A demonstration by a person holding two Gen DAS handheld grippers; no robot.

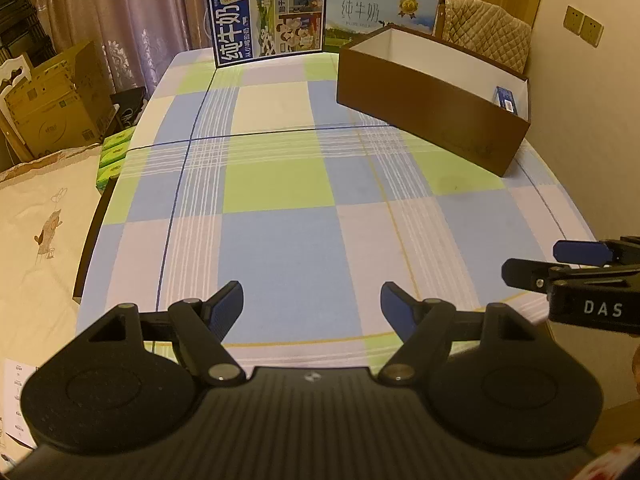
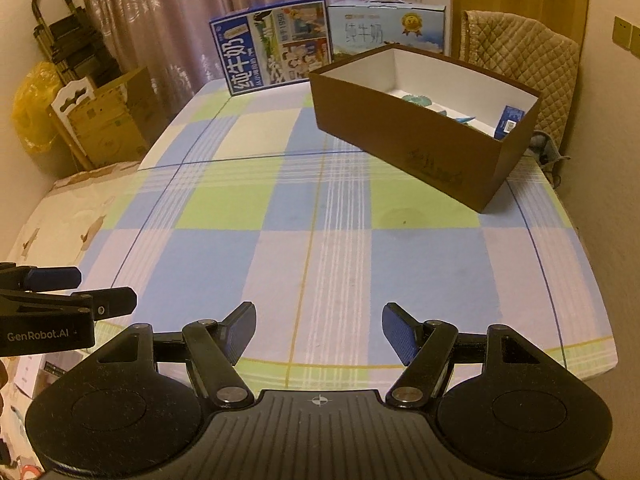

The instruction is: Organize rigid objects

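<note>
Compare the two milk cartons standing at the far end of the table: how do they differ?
The dark blue carton has bold white characters running sideways and cartoon panels; the pale carton has faint upright characters and a gold medal. The dark blue carton stands fully in view; the pale carton is partly hidden behind the brown box. Both are upright against the curtain.

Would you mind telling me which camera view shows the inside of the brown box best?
The right wrist view: it looks over the near wall of the brown box onto its white floor, the small blue carton and teal items. The left wrist view shows mostly outer wall, with only the carton's top showing.
</note>
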